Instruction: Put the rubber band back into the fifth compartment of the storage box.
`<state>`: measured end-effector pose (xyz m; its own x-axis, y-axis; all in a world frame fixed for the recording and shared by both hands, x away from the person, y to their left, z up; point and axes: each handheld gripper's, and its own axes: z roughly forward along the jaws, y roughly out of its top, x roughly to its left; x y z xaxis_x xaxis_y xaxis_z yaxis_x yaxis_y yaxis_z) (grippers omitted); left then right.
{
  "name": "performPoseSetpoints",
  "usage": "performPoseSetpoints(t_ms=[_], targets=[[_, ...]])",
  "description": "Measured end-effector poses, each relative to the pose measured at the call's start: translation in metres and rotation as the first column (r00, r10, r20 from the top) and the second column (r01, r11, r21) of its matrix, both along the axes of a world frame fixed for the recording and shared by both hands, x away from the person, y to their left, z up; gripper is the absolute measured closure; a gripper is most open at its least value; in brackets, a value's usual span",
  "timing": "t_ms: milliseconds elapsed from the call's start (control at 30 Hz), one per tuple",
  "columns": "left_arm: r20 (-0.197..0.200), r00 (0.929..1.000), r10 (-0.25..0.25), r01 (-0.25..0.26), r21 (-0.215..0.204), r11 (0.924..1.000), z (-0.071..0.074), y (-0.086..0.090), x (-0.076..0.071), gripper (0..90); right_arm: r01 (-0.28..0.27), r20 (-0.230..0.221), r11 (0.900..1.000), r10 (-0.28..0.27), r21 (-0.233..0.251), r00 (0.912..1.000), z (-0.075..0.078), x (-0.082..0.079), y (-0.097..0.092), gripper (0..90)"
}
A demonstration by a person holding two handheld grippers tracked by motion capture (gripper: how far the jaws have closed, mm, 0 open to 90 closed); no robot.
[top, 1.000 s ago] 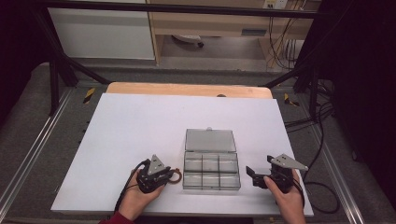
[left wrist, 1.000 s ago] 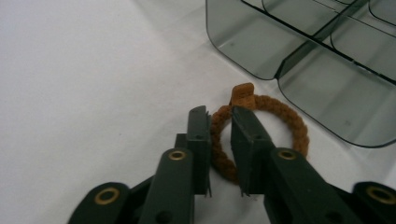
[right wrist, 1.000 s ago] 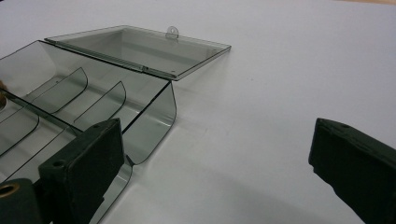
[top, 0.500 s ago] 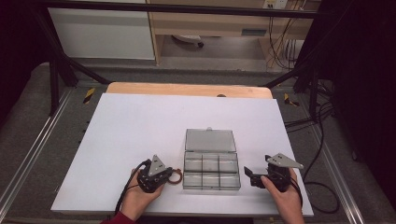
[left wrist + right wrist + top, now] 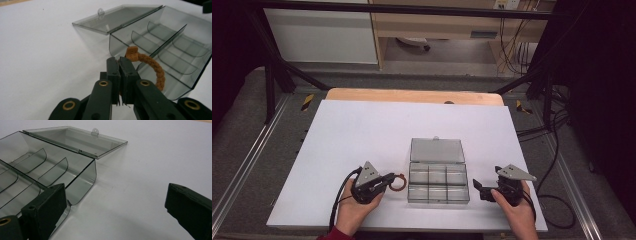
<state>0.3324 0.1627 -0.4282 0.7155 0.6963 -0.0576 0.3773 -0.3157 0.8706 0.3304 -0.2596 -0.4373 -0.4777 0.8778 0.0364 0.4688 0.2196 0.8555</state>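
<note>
A clear smoky plastic box [image 5: 438, 200] with several compartments lies open on the white table, its lid [image 5: 436, 150] flat behind it. My left gripper [image 5: 391, 181] sits just left of the box, shut on an orange-brown braided cord ring [image 5: 398, 182]. In the left gripper view the jaws [image 5: 119, 61] pinch one end of the ring [image 5: 152, 65], which arcs out in front of the box's near wall [image 5: 120, 45]. My right gripper [image 5: 479, 190] stands open just right of the box. In the right gripper view the gripper [image 5: 115, 192] has bare table between its fingers, with the box corner [image 5: 82, 177] at its left.
The white table top [image 5: 362, 135] stretches wide to the left of and behind the box. A wooden edge [image 5: 412, 96] runs along the far side. Metal rails, black frame legs and cables [image 5: 557, 150] surround the table.
My left gripper has risen slightly and edged toward the box, carrying the ring. The right gripper has stayed where it was.
</note>
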Motion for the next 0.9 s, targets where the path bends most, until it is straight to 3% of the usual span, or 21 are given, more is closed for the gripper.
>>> performPoseSetpoints(t_ms=[100,267,433,667,900], targets=[[0.001,0.9999,-0.013,0.013,-0.022,0.9997,0.006,-0.002,0.002,86.7,0.005,-0.003,0.9999,-0.005,0.01,1.0,0.0,0.0,-0.001,4.2],[0.014,0.9994,-0.031,0.031,-0.015,0.9994,0.015,-0.008,0.009,86.7,0.024,-0.002,0.9991,-0.024,0.036,0.9997,0.001,0.001,-0.006,4.2],[0.018,0.9988,-0.045,0.045,-0.008,0.999,0.023,-0.013,0.016,86.8,0.016,0.0,0.9995,-0.016,0.026,0.9999,0.001,0.001,-0.007,4.2],[0.002,0.9977,-0.068,0.068,0.01,0.9976,0.037,-0.023,0.04,86.7,0.012,0.001,0.9997,-0.012,0.021,0.9999,0.0,0.001,-0.006,4.3],[-0.024,0.9965,-0.081,0.08,-0.018,0.9966,0.042,-0.034,0.052,86.7,0.015,-0.007,0.9997,-0.015,0.02,0.9999,-0.001,0.002,-0.006,4.0]])
